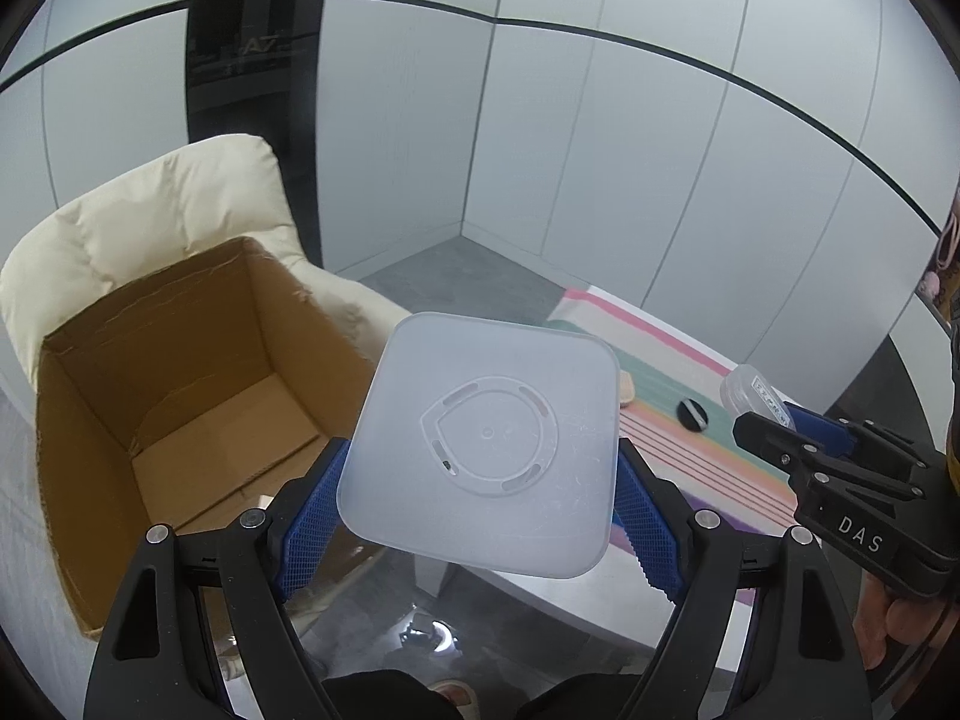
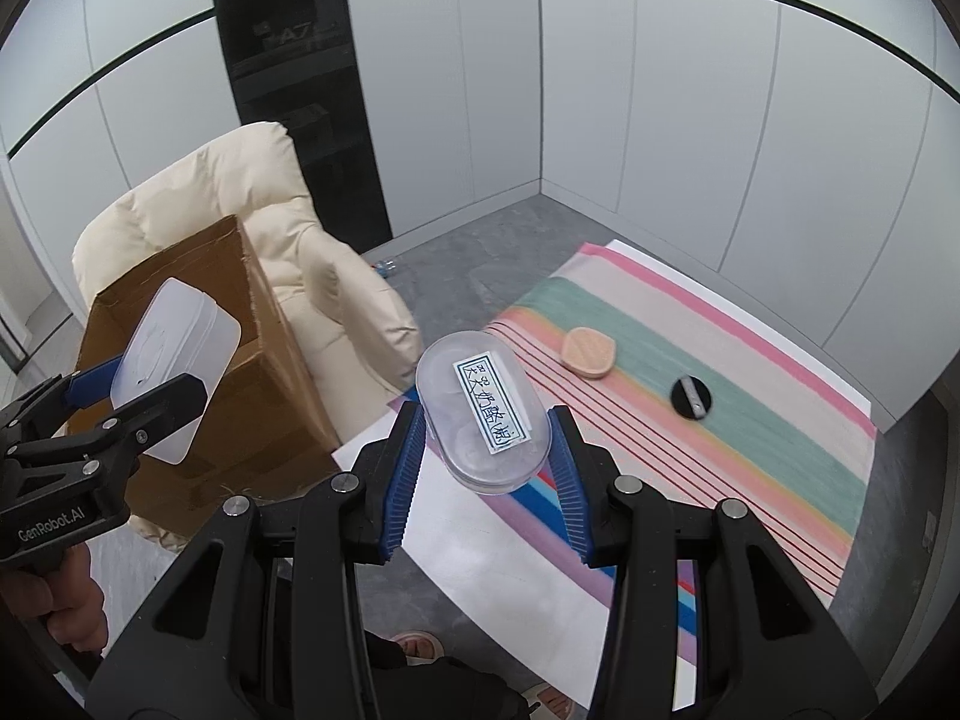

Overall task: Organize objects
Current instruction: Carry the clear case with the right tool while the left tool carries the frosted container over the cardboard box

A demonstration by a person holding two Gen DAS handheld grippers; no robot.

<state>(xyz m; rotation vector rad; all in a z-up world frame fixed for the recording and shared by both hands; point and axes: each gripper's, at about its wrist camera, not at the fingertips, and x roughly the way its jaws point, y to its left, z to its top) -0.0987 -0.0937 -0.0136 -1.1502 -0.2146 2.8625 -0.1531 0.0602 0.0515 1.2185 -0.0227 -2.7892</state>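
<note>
So in the left wrist view the cardboard box (image 1: 180,396) fills the left of the frame, sitting on a cream armchair (image 1: 156,210), open at the top, and as far as I can see there's nothing in it, just bare cardboard floor. The left tongs (image 1: 480,510) sit bottom centre, clamped on a frosted square container (image 1: 486,450) held by its two sides, flat face toward the camera. The box lies just left of it and a bit lower, so I'd guess that's the drop spot, and the left hand is clearly the nearer one.

Over in the right wrist view, the same box sits at the left, well apart from the right tongs (image 2: 489,450) at centre. Those are closed on a clear oval container (image 2: 483,408) with a handwritten label, long axis running upper left to lower right across the frame. Contents look like pale discs, hard to tell.

Further right, on the striped bench (image 2: 750,420), a peach oval piece (image 2: 589,351) and a black round cap (image 2: 692,398) lie loose, near each other.
</note>
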